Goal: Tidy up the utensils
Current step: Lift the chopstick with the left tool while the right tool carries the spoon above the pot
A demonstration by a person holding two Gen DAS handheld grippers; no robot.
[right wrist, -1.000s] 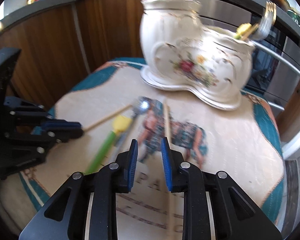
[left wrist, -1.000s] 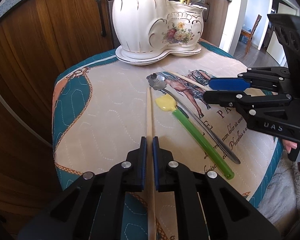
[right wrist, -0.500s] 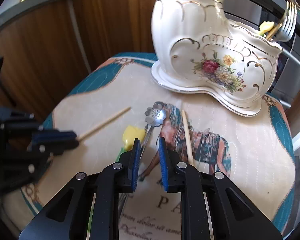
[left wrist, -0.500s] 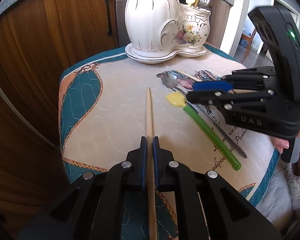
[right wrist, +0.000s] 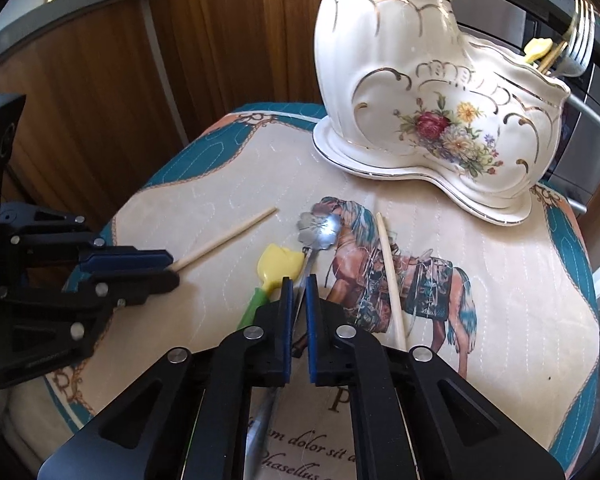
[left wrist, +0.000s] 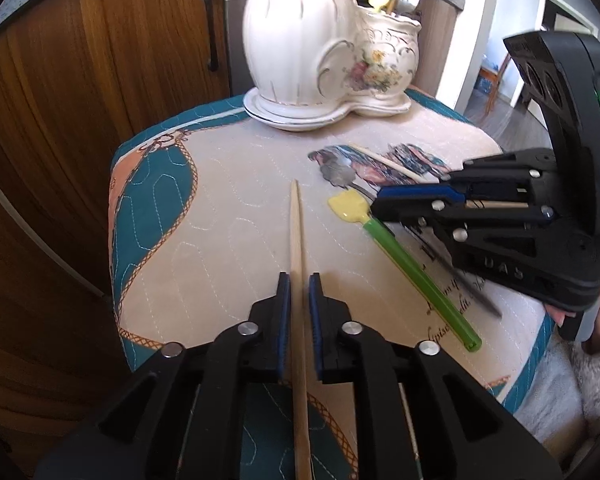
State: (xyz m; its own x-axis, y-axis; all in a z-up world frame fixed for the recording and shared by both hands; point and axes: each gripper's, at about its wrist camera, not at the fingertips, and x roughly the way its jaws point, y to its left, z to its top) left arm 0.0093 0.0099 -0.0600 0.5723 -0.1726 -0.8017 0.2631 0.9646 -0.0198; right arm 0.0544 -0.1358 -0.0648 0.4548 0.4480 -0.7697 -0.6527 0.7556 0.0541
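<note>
My left gripper (left wrist: 299,280) has its jaws slightly apart around a wooden chopstick (left wrist: 296,224) that lies on the quilted mat (left wrist: 220,208); it also shows in the right wrist view (right wrist: 224,238). My right gripper (right wrist: 299,284) is shut on the handle of a metal flower-bowl spoon (right wrist: 318,229), and it shows in the left wrist view (left wrist: 380,204). A yellow spatula with a green handle (right wrist: 278,268) lies beside the spoon. A second chopstick (right wrist: 390,272) lies to the right. The white floral ceramic holder (right wrist: 420,92) stands at the back with forks in it.
Wooden cabinet doors (left wrist: 80,80) stand behind and left of the small mat-covered table. A steel appliance front (right wrist: 596,148) is at the right behind the holder. The mat's edges drop off at the left and front.
My left gripper's jaws have parted a little around the chopstick. My right gripper moved forward and closed on the spoon's handle.
</note>
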